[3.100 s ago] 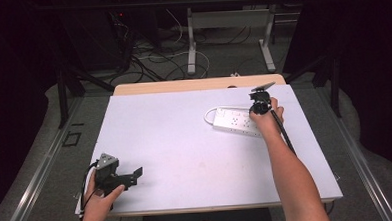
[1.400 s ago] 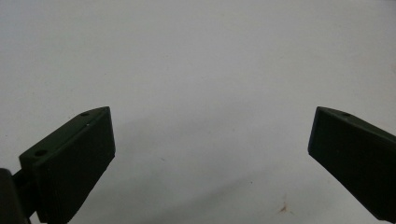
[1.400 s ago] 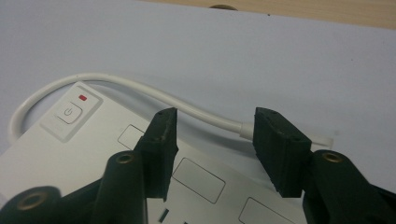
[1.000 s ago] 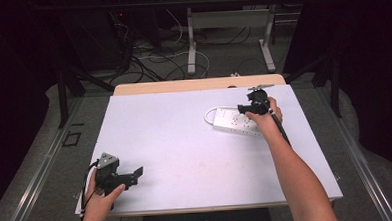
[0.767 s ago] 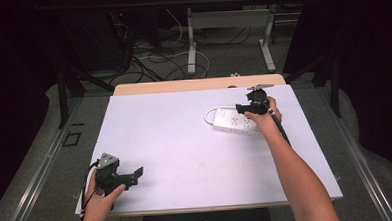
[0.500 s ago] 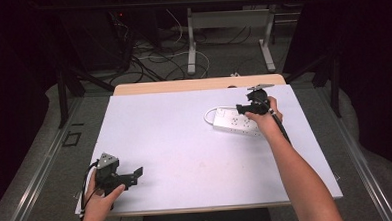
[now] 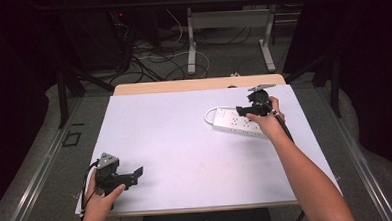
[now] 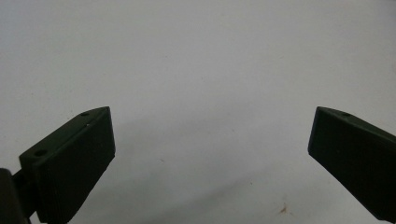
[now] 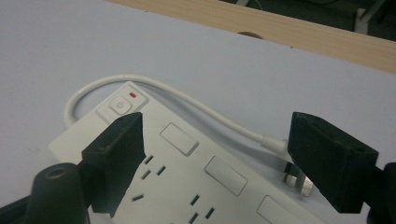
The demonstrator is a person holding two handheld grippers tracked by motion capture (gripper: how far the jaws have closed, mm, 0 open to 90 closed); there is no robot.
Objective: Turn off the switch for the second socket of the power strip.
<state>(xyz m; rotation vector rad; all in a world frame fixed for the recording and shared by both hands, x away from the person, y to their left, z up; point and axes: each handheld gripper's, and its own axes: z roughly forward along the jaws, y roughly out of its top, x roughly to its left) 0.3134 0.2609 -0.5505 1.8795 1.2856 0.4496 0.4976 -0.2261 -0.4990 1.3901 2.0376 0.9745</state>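
A white power strip (image 7: 234, 122) lies on the white table top (image 7: 185, 136) at the right rear, its cable (image 9: 187, 96) looping round to a plug (image 9: 295, 181) lying beside it. My right gripper (image 7: 243, 110) hovers just over the strip's right end. Its jaws have just been opening and now stand open (image 9: 215, 126). The strip (image 9: 201, 186) lies beneath and between them, and the pads do not touch it. Near the front left corner my left gripper (image 7: 134, 174) rests low over bare table, open and empty (image 8: 212, 116).
A wooden table edge (image 7: 198, 84) runs behind the white top. Beyond it are metal table legs (image 7: 191, 45) and loose cables on the floor. The strip carries a power button (image 9: 120, 105) with a red light beside it.
My right hand has come down a little onto the strip's right end since the oldest frame. The left hand and the strip have stayed put.
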